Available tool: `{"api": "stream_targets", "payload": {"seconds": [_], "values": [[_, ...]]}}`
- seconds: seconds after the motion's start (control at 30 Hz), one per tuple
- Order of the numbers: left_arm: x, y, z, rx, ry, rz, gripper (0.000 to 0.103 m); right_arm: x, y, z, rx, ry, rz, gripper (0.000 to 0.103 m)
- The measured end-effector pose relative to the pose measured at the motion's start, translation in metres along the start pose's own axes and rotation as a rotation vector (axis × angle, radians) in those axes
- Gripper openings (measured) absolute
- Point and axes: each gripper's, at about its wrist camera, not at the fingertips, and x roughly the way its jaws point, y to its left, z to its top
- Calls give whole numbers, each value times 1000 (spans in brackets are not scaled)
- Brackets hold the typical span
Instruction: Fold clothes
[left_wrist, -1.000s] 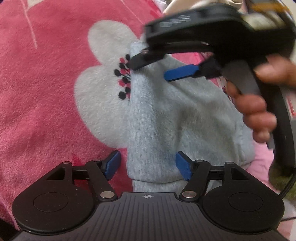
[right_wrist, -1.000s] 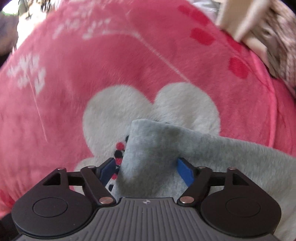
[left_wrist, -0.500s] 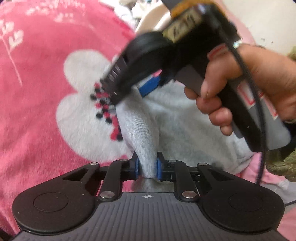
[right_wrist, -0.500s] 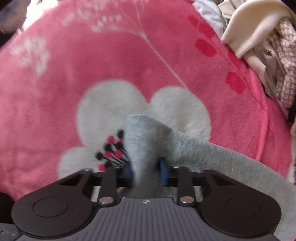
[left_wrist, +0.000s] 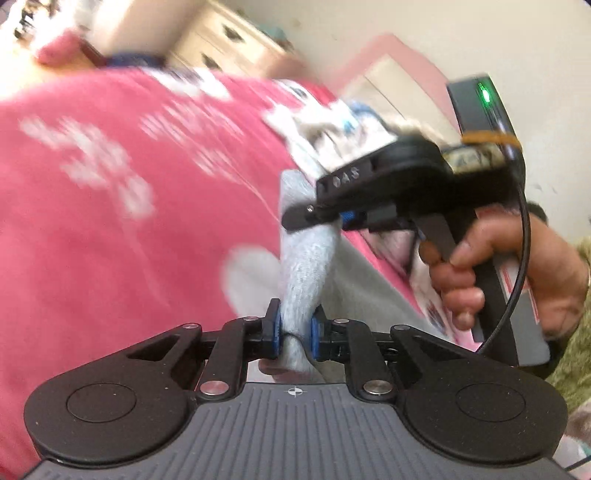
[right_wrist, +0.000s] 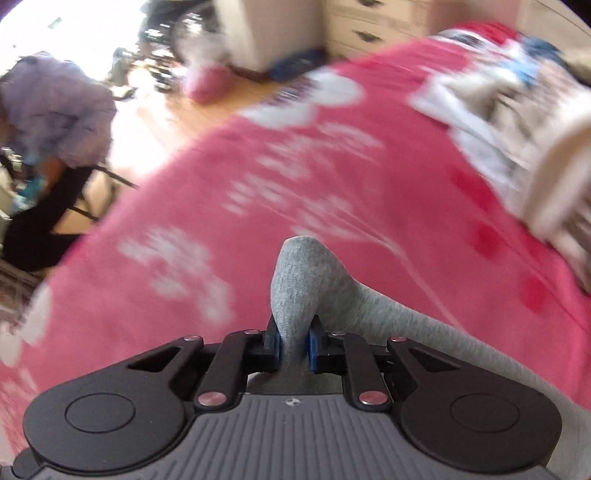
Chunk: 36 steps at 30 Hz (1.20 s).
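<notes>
While both grippers' jaws pinch grey garment (left_wrist: 308, 266), pink blanket (left_wrist: 129, 258) beneath

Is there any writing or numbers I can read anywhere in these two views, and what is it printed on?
"0AS", as far as it can be made out: raised on the black top of the right hand-held gripper, seen from the left one.
Yellow-edged label on the same tool: too blurred to read.
Red markings on its grey handle: unreadable.
Pink blanket: white flower patterns only, no words.
</notes>
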Motion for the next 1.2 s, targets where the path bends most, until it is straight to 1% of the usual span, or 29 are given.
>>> {"api": "stream_targets", "payload": {"seconds": [0.1, 0.17, 0.2, 0.23, 0.27, 0.3, 0.33, 0.37, 0.4, 0.43, 0.47, 0.5, 0.53, 0.6, 0.63, 0.7, 0.77, 0.8, 0.83, 0.87, 0.9, 0.93, 0.97, 1.03, 1.07, 1.1, 1.13, 1.17, 1.2], "values": [[-26, 34, 35, 42, -55, 99, 13, 27, 41, 27, -15, -41, 102, 16], [-41, 54, 55, 87, -81, 180, 13, 52, 65, 38, -4, -54, 140, 19], [-45, 64, 63, 99, -74, 207, 14, 68, 71, 40, 5, -32, 134, 23], [-44, 79, 70, 93, -41, 218, 14, 83, 78, 42, 13, -11, 128, 33], [-41, 94, 76, 82, -2, 224, 19, 97, 82, 43, 27, 13, 129, 40], [-36, 113, 79, 36, 47, 230, 23, 105, 76, 43, 60, 39, 157, 40], [-29, 133, 80, -22, 99, 236, 25, 105, 65, 44, 103, 48, 202, 40], [-25, 151, 79, -85, 129, 245, 31, 92, 48, 41, 142, 22, 239, 41], [-26, 162, 77, -137, 136, 232, 39, 79, 30, 39, 182, -3, 275, 41], [-28, 172, 75, -185, 137, 212, 41, 66, 12, 37, 221, -28, 312, 42], [-30, 177, 74, -205, 126, 201, 43, 53, -5, 34, 260, -54, 348, 43], [-34, 176, 72, -200, 107, 204, 45, 38, -23, 31, 287, -81, 377, 43], [-39, 174, 70, -191, 87, 211, 46, 17, -42, 26, 279, -113, 377, 43], [-48, 167, 65, -173, 50, 230, 47, -29, -77, 11, 248, -163, 345, 43], [-53, 160, 64, -151, 31, 247, 47, -49, -89, 4, 227, -178, 324, 43], [-47, 152, 72, -68, 2, 263, 47, -92, -107, -22, 177, -201, 280, 43], [-46, 136, 77, 85, 17, 244, 46, -121, -111, -48, 130, -204, 238, 43], [-44, 128, 77, 166, 35, 238, 46, -128, -108, -60, 113, -196, 222, 41], [-41, 115, 74, 270, 61, 239, 45, -132, -105, -76, 105, -180, 202, 41], [-35, 103, 69, 363, 91, 239, 42, -134, -102, -91, 99, -163, 181, 41], [-26, 93, 65, 437, 131, 237, 40, -132, -97, -105, 100, -144, 162, 40], [-13, 85, 60, 505, 190, 232, 39, -128, -94, -118, 112, -127, 150, 40], [0, 79, 56, 559, 239, 243, 35, -124, -92, -131, 140, -111, 151, 39], [14, 76, 48, 614, 284, 287, 30, -120, -93, -155, 199, -92, 158, 38], [19, 77, 46, 627, 299, 304, 22, -120, -93, -166, 224, -85, 158, 38], [21, 78, 45, 626, 307, 324, 8, -120, -94, -177, 245, -81, 154, 38], [22, 79, 45, 621, 313, 345, 3, -121, -94, -186, 253, -84, 141, 38], [21, 81, 46, 618, 320, 361, 0, -122, -96, -194, 260, -86, 122, 38], [19, 83, 47, 614, 328, 377, 0, -124, -100, -200, 269, -85, 102, 38]]}}
